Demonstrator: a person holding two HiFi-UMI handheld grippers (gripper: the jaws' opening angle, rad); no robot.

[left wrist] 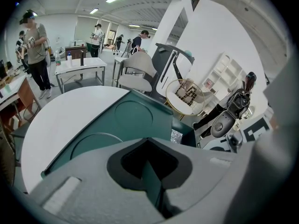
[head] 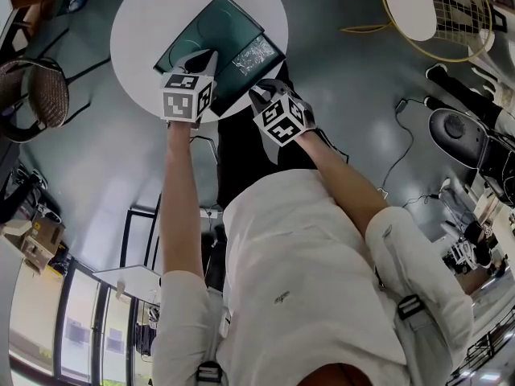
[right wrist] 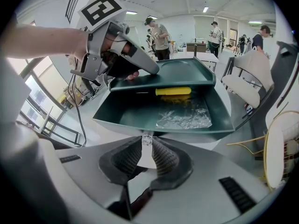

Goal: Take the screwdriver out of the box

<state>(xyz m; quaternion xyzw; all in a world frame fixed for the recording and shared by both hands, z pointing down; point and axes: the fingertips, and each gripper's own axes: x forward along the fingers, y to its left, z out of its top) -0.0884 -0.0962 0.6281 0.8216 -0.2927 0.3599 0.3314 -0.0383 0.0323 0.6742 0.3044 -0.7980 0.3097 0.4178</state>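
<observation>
The yellow screwdriver [right wrist: 173, 91] lies at the back of the green box [right wrist: 154, 127], under its raised lid [right wrist: 182, 71], beside crinkled foil [right wrist: 184, 116]. The box sits on a round white table [head: 145, 22]. The left gripper [right wrist: 152, 71], angled down, is clamped on the lid's edge. The right gripper [right wrist: 148, 146], also angled down, pinches a small shiny scrap [right wrist: 146, 140] at its tips. Their cubes [head: 187, 96] bear black-and-white square markers.

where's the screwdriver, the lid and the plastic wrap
screwdriver [right wrist: 173, 91], right gripper view, middle of yellow handle
lid [right wrist: 182, 73], right gripper view, middle of its panel
plastic wrap [right wrist: 184, 117], right gripper view, crinkled middle
</observation>
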